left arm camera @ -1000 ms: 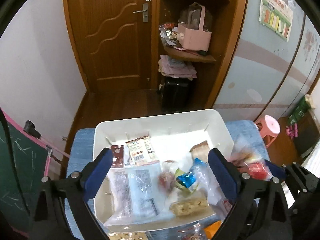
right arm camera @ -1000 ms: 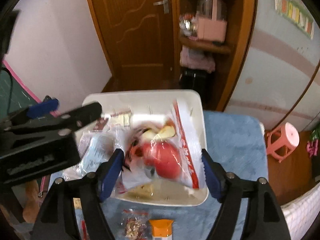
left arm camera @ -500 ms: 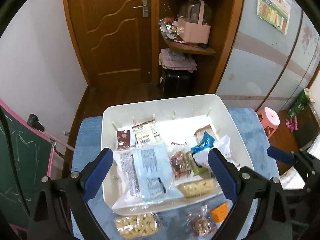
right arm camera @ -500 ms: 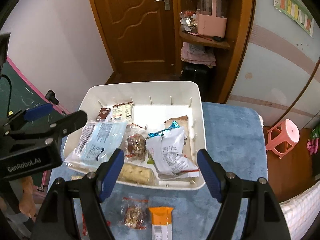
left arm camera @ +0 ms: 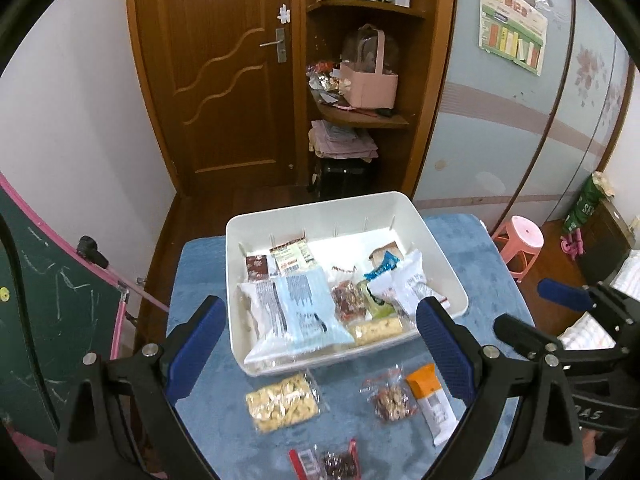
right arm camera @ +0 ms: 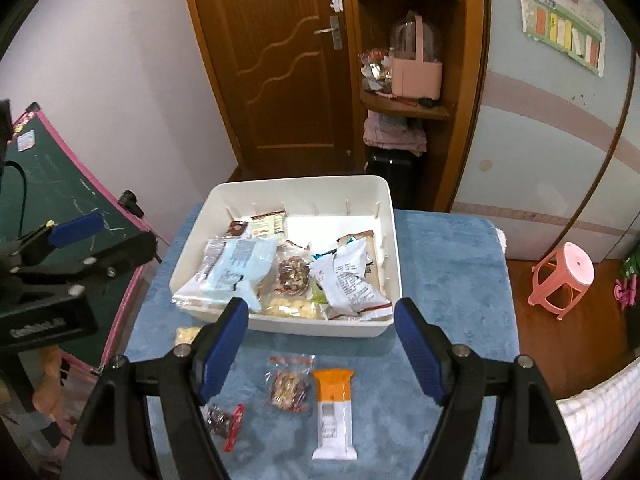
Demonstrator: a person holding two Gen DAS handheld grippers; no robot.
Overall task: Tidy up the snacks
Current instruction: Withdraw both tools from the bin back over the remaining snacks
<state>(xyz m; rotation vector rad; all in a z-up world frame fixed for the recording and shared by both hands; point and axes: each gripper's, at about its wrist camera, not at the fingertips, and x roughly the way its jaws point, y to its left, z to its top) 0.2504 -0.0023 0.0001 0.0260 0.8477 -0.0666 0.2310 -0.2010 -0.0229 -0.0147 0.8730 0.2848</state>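
Note:
A white bin (left arm camera: 448, 264) (right arm camera: 394, 256) sits on a blue cloth and holds several snack packets, among them a pale blue bag (left arm camera: 304, 312) (right arm camera: 236, 264) and a white packet (right arm camera: 348, 280). In front of it on the cloth lie a nut packet (left arm camera: 282, 402), a small clear mixed-nut packet (left arm camera: 390, 396) (right arm camera: 290, 386), an orange-and-white bar (left arm camera: 432, 402) (right arm camera: 334, 412) and a red-edged packet (left arm camera: 334, 462) (right arm camera: 224, 420). My left gripper (left arm camera: 316, 352) is open and empty above the loose packets. My right gripper (right arm camera: 322, 346) is open and empty, just short of the bin's front wall.
The blue-covered table (right arm camera: 448, 272) ends at a green chalkboard with pink frame (left arm camera: 48, 320) on the left. A pink stool (right arm camera: 562, 276) stands on the floor to the right. A wooden door and corner shelves (left arm camera: 360, 116) lie beyond the table.
The right gripper let go of the red-and-white packet into the bin and opened. Both grippers have pulled back and up, bringing the loose packets in front of the bin into view.

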